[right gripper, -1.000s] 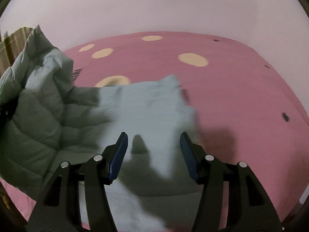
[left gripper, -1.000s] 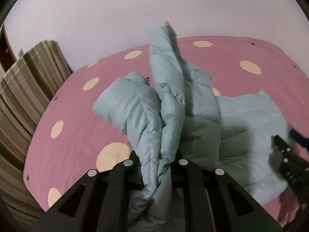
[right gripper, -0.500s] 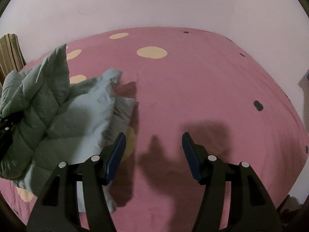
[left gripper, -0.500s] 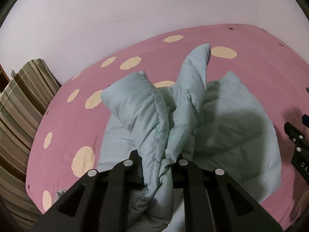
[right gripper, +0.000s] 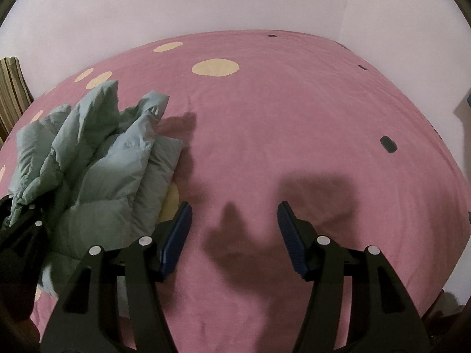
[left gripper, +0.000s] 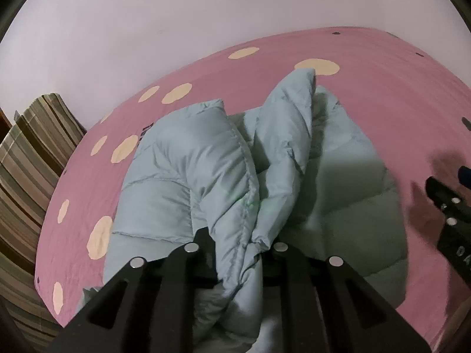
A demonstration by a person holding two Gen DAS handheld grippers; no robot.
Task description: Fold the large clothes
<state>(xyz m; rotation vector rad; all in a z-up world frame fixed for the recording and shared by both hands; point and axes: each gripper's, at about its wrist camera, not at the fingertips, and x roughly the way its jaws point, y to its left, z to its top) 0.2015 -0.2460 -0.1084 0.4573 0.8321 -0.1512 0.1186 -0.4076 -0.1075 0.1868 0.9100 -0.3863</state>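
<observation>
A pale blue-green puffer jacket (left gripper: 206, 170) lies bunched on the pink spotted bedsheet (left gripper: 382, 88). My left gripper (left gripper: 244, 244) is shut on a bunched fold of the jacket and holds it up; its fingertips are hidden in the fabric. In the right wrist view the jacket (right gripper: 97, 161) is heaped at the left. My right gripper (right gripper: 232, 232) is open and empty above bare sheet, to the right of the jacket. It shows at the right edge of the left wrist view (left gripper: 450, 214).
The pink sheet (right gripper: 294, 117) with cream and dark spots covers the bed up to a white wall. A striped brown cushion or chair (left gripper: 26, 161) stands beside the bed at the left. The bed's near edge lies at the bottom right.
My right gripper has moved off the jacket to the right and now hangs over bare sheet. The left gripper has carried its fold over, and the jacket lies more bunched.
</observation>
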